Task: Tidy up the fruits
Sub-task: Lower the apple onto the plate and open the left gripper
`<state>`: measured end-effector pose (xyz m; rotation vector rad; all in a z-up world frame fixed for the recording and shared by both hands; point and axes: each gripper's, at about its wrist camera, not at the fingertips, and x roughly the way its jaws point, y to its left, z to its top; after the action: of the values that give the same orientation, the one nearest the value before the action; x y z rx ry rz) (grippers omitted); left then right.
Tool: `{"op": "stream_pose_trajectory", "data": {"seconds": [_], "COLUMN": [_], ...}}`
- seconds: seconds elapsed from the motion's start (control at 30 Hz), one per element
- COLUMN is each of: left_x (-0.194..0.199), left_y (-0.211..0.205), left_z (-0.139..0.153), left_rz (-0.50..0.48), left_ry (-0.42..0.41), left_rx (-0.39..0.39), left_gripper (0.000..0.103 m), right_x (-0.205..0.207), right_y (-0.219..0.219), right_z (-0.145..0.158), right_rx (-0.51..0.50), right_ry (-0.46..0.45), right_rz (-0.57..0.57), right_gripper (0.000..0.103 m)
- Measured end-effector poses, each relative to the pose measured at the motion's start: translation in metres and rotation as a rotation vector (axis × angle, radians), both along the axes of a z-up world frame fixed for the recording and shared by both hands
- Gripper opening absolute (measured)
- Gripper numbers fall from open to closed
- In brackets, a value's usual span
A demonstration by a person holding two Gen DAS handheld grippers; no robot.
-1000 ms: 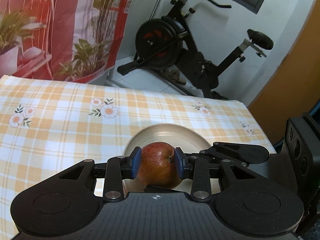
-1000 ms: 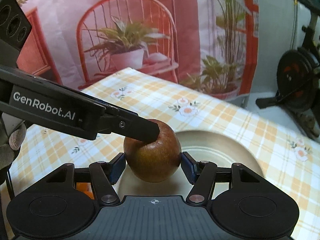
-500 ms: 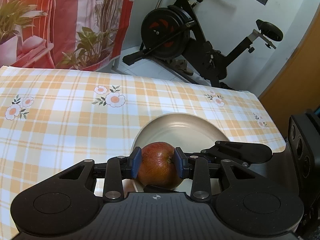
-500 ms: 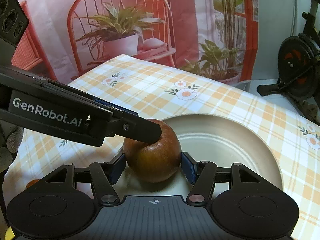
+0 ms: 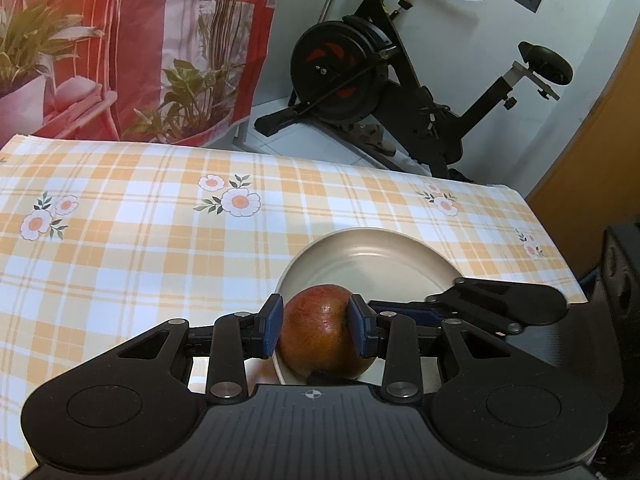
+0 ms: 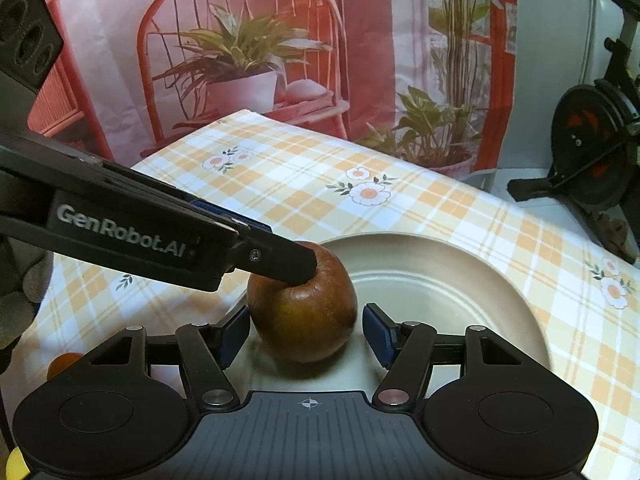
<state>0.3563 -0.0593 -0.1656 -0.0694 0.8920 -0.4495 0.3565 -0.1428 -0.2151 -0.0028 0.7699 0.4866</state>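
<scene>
Here, nearest the camera, the left gripper (image 5: 316,330) is clamped on a red-brown apple (image 5: 325,330), both blue pads pressed to its sides. The right gripper (image 6: 305,330) flanks the same apple; its jaws are opening, pads just clear of the skin. The apple sits over the plate (image 5: 380,258) rim at 6 o'clock. Beyond lies the checked desk (image 5: 140,240). The step looks like a hand-over or placing; next, probably, the left sets the apple down and releases.
</scene>
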Motion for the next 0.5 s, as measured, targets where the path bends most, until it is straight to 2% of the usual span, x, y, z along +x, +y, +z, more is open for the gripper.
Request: {"op": "stream_pose_trajectory", "data": {"seconds": [0.2, 0.5], "left_x": [-0.008, -0.043], "left_y": [0.004, 0.018], "left_z": [0.011, 0.039], "left_rz": [0.022, 0.044], "left_ry": [-0.036, -0.129], "left_rx": [-0.020, -0.019], "left_gripper": [0.038, 0.038], "right_x": [-0.018, -0.069], "right_y": [-0.014, -0.043], "right_z": [0.012, 0.029], "right_rx": [0.005, 0.066], "right_ry": [-0.031, -0.119], "right_rz": [-0.031, -0.162], "right_gripper": [0.059, 0.058]}}
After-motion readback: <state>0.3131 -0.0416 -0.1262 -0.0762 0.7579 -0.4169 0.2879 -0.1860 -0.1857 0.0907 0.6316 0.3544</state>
